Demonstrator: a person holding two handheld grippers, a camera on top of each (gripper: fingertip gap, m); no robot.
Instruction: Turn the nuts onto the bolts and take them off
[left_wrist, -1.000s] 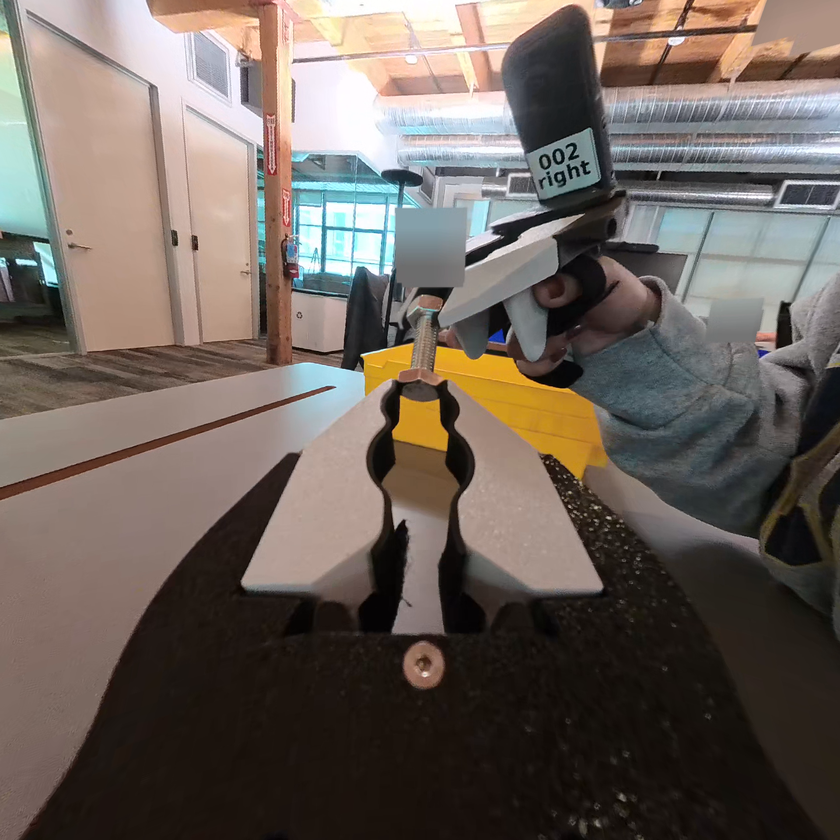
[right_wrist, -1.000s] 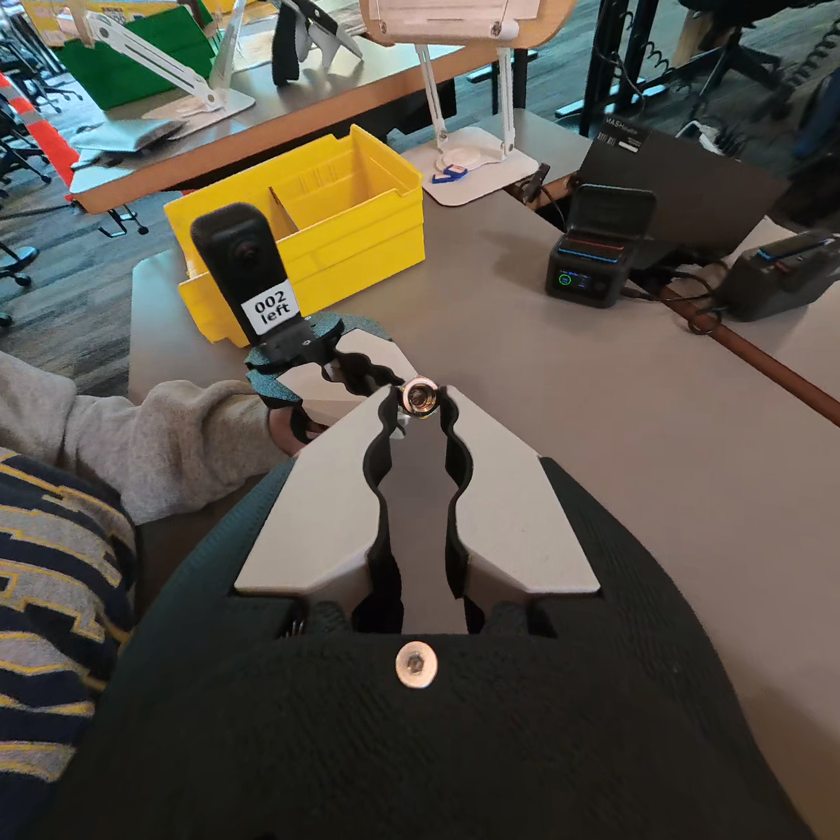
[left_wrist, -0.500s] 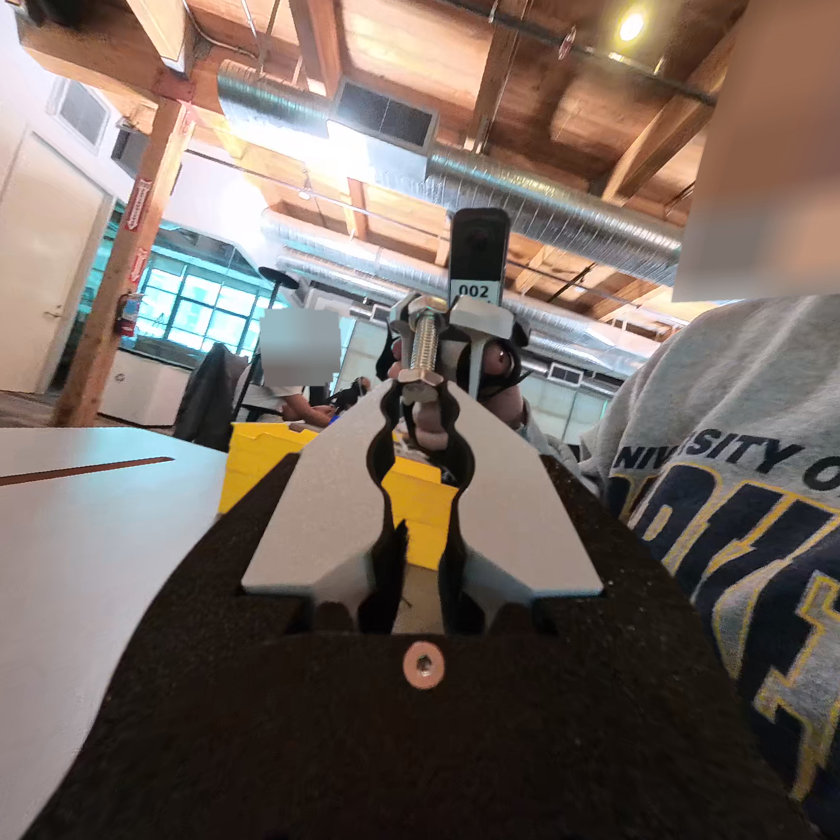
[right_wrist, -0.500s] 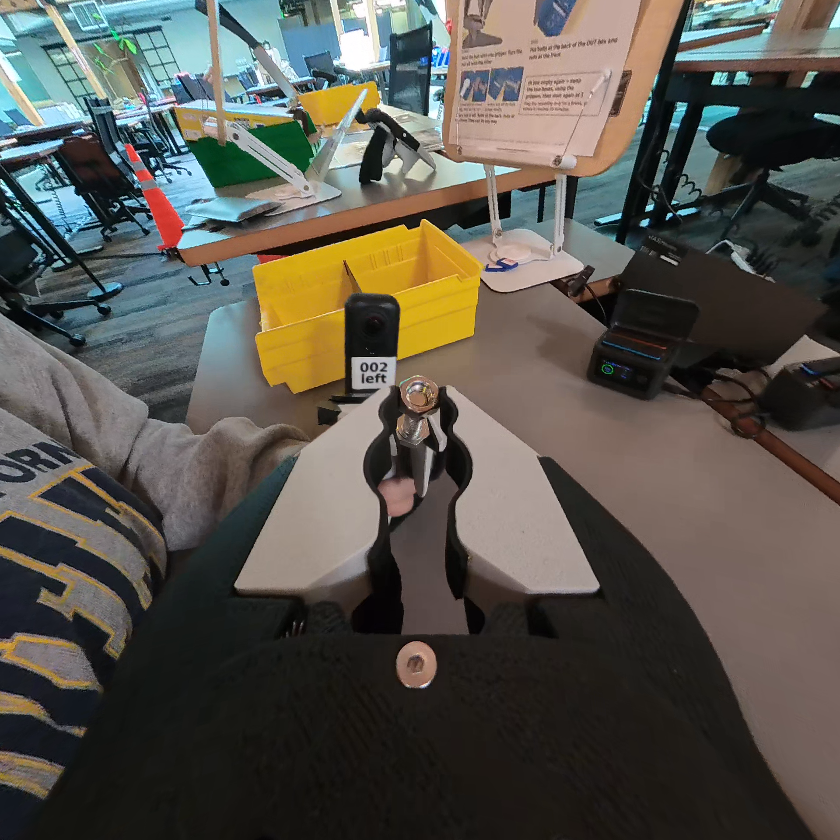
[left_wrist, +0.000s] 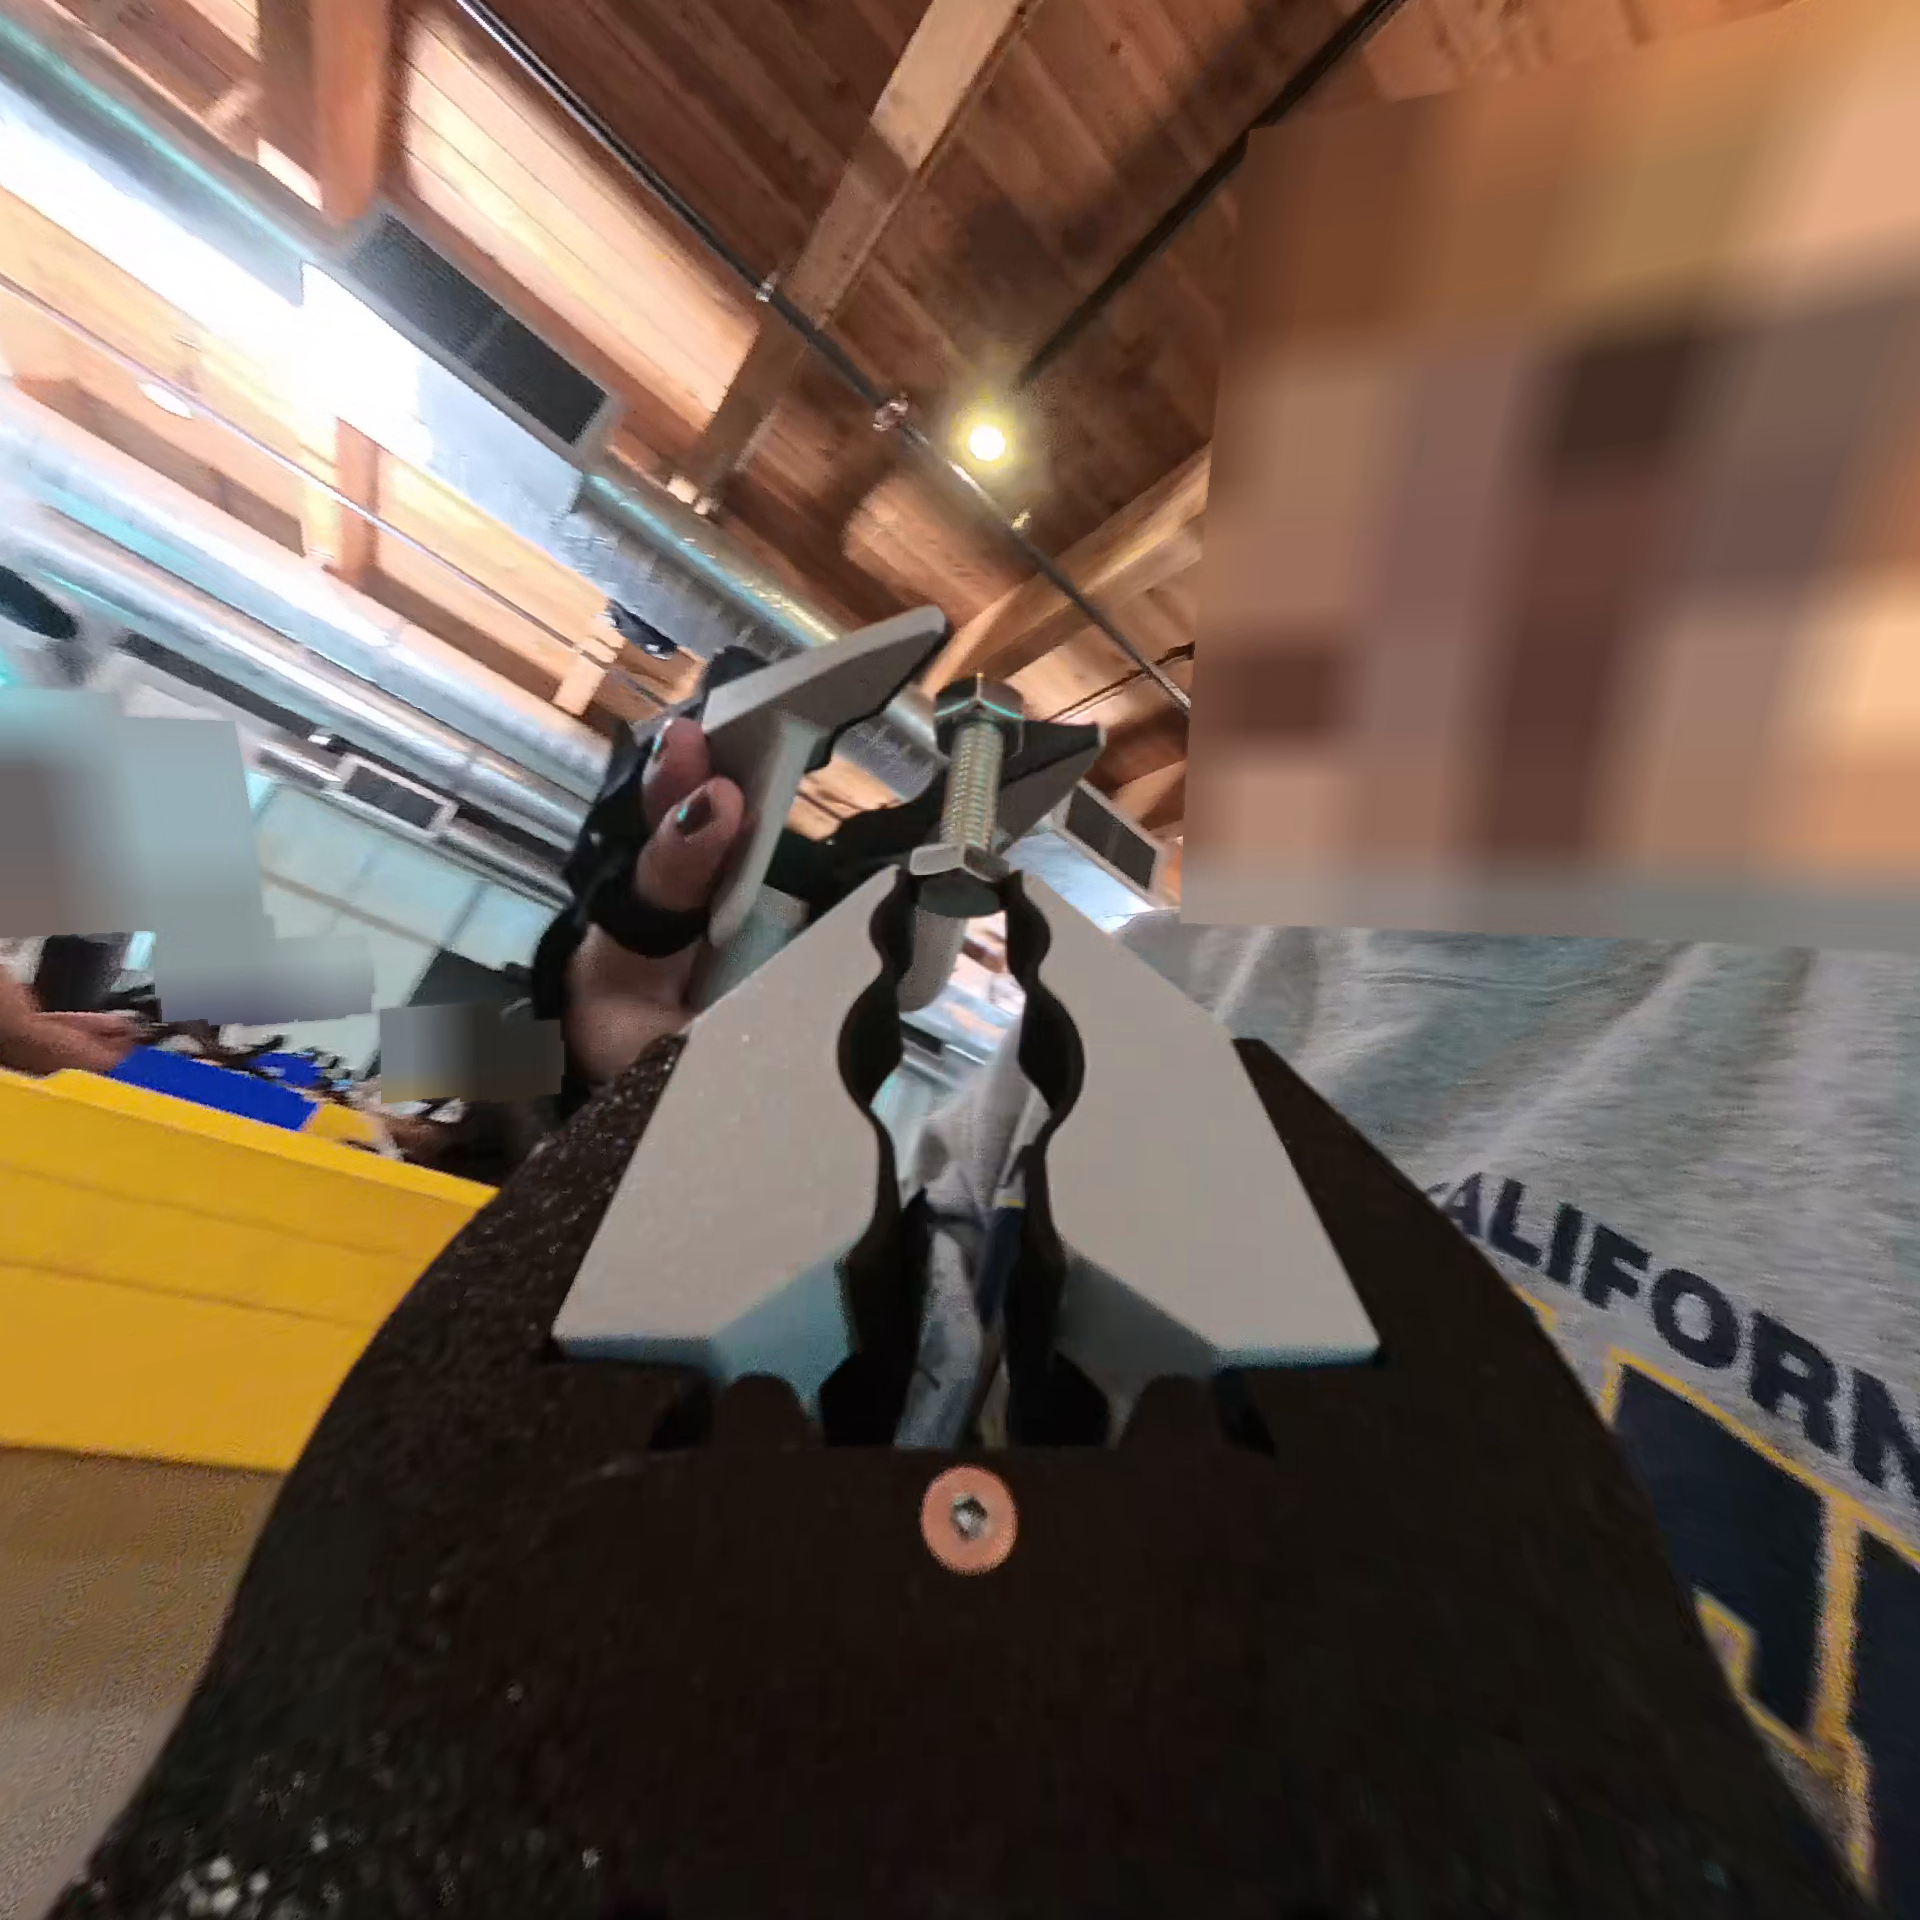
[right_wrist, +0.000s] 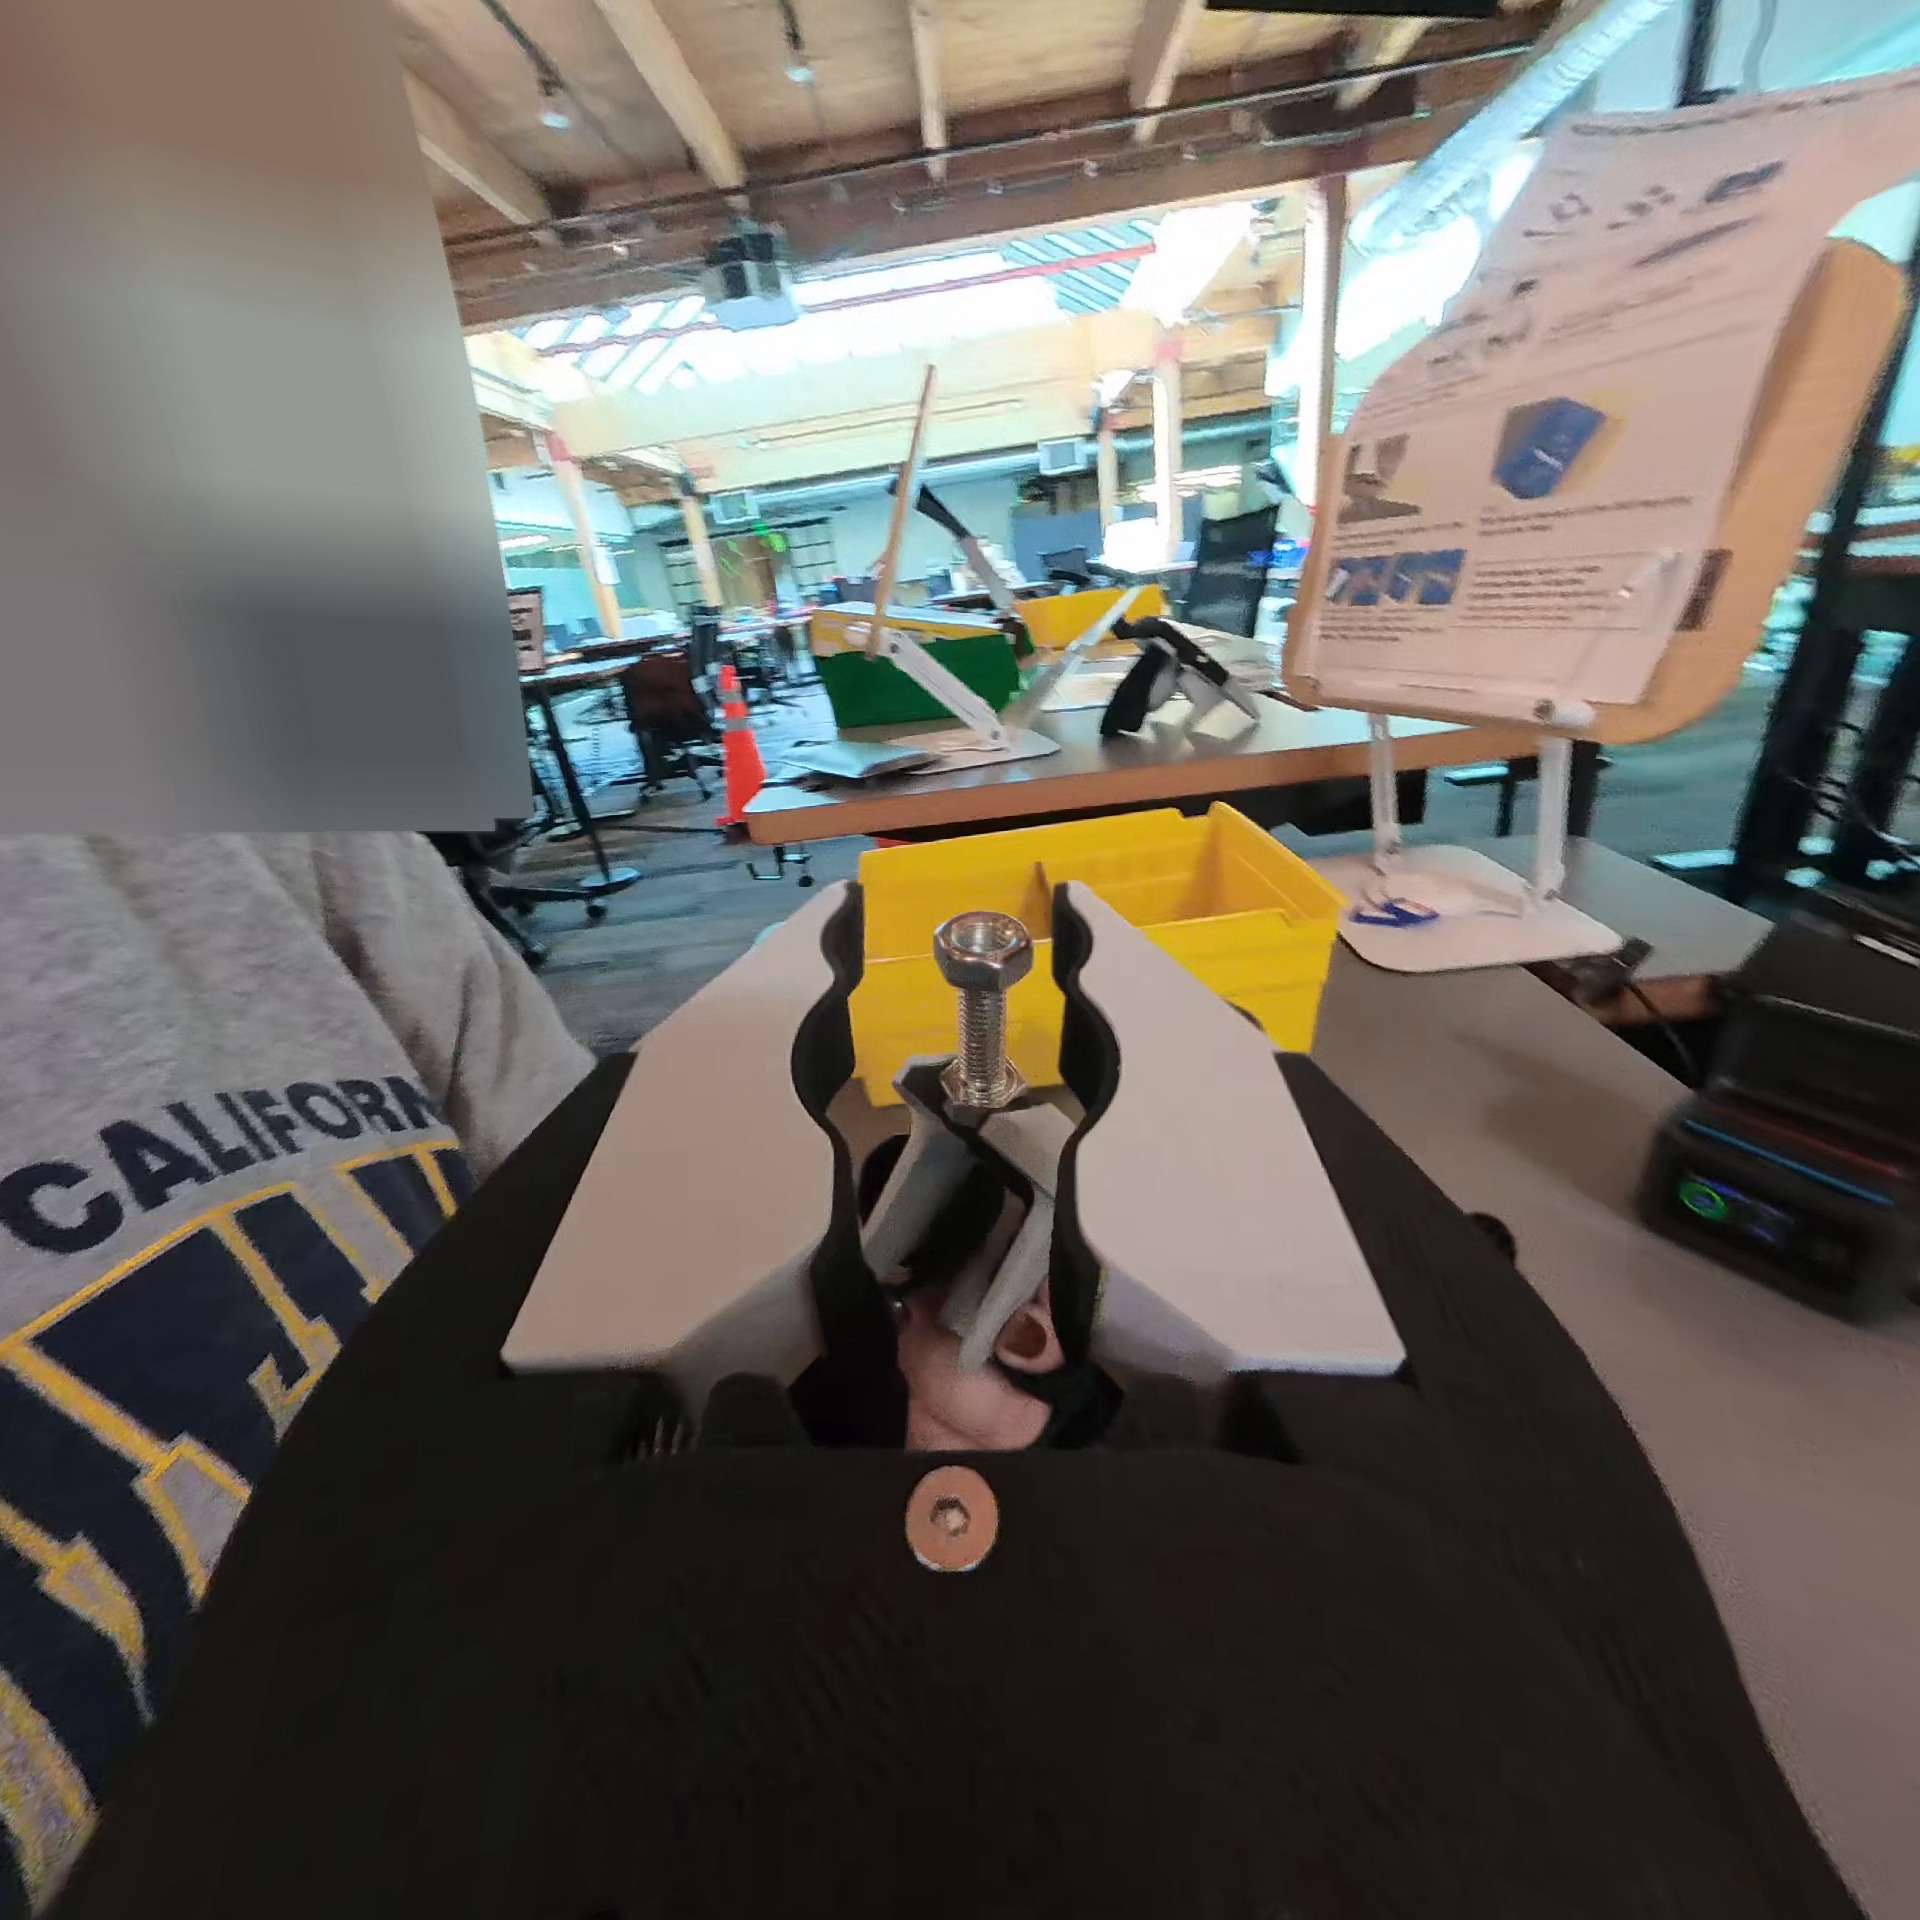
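A silver bolt (left_wrist: 971, 784) stands upright with a hex nut (left_wrist: 977, 712) at the top of its thread. My left gripper (left_wrist: 956, 883) is shut on the bolt's head and holds it up in the air. It also shows in the right wrist view (right_wrist: 971, 1107), below the bolt (right_wrist: 982, 1029). My right gripper (right_wrist: 958, 920) is open, and its jaws stand either side of the nut (right_wrist: 982, 945) without touching it. In the left wrist view the right gripper (left_wrist: 987, 691) comes in from the upper left, held by a hand.
A yellow divided bin (right_wrist: 1195, 935) sits on the grey table (right_wrist: 1507, 1195) just behind the bolt. A small black device with a lit screen (right_wrist: 1766, 1195) is at the right. An instruction board on a white stand (right_wrist: 1558, 520) rises at the back right. The person's grey sweatshirt (left_wrist: 1558, 1143) is close by. The tips of both grippers are at nearly the same place.
My right gripper has opened and let go of the nut. Both grippers have tilted further upward and closer to the person; the left still holds the bolt.
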